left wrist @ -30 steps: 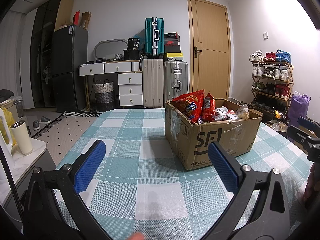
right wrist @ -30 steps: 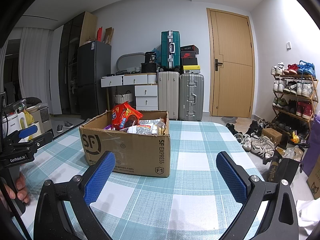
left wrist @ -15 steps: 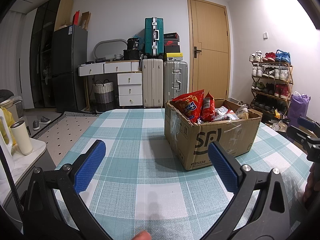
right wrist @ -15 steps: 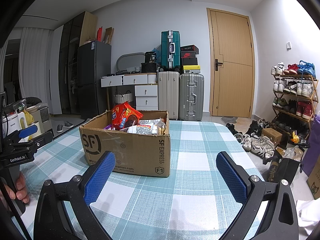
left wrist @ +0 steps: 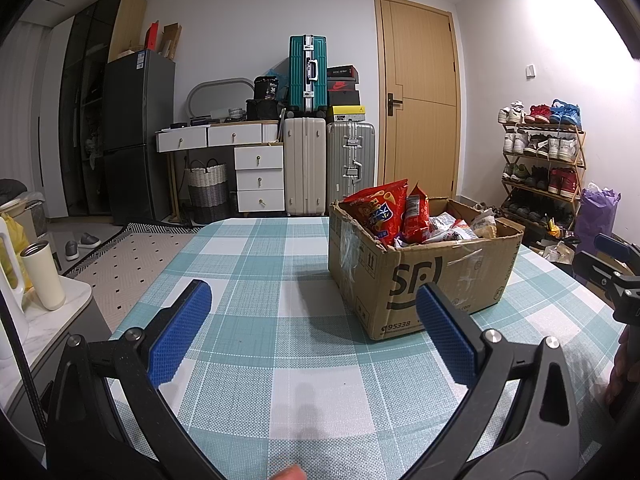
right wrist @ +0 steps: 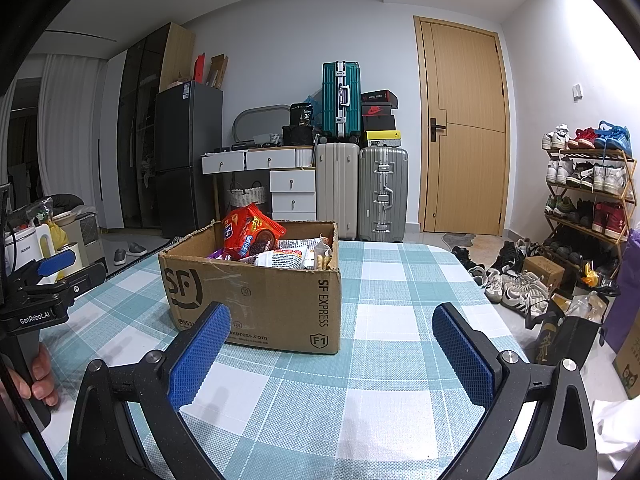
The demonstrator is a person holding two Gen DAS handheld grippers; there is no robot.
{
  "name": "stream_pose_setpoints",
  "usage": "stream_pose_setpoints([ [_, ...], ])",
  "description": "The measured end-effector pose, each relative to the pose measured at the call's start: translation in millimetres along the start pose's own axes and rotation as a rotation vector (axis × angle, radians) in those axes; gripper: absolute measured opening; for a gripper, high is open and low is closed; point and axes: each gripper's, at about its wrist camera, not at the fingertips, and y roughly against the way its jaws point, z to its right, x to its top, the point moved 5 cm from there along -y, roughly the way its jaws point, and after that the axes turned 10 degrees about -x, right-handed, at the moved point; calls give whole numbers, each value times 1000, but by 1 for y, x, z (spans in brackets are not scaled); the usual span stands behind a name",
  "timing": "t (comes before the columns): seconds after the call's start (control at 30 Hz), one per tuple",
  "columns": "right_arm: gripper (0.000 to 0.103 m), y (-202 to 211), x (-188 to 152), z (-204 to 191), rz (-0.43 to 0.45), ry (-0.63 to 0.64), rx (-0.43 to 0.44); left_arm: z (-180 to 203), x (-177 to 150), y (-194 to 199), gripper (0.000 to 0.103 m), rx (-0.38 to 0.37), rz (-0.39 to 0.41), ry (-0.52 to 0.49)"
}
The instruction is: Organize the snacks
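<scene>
A brown SF Express cardboard box (left wrist: 440, 280) (right wrist: 260, 296) sits on the teal checked tablecloth (left wrist: 288, 280) (right wrist: 400, 320). It holds several snack packs: a red chip bag (left wrist: 378, 210) and a red cookie bag (right wrist: 250, 236) stick up, with white packs beside them. My left gripper (left wrist: 312, 308) is open and empty, to the left of the box and nearer than it. My right gripper (right wrist: 328, 336) is open and empty, in front of the box's near right corner. Each gripper shows at the edge of the other's view.
Suitcases (left wrist: 306, 172), a white drawer unit (left wrist: 258, 178) and a wooden door (left wrist: 420, 100) stand beyond the table. A shoe rack (right wrist: 588, 188) and loose shoes lie on the right. A side counter with a tumbler (left wrist: 42, 276) is on the left.
</scene>
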Motion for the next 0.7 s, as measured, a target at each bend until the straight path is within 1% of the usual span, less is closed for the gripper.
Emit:
stream_pose_setpoints([
  [0.57, 103, 0, 0, 0, 0, 0, 0, 0, 0, 0, 102, -2, 0, -1],
  [0.7, 103, -1, 0, 0, 0, 0, 0, 3, 0, -1, 102, -26, -2, -10],
])
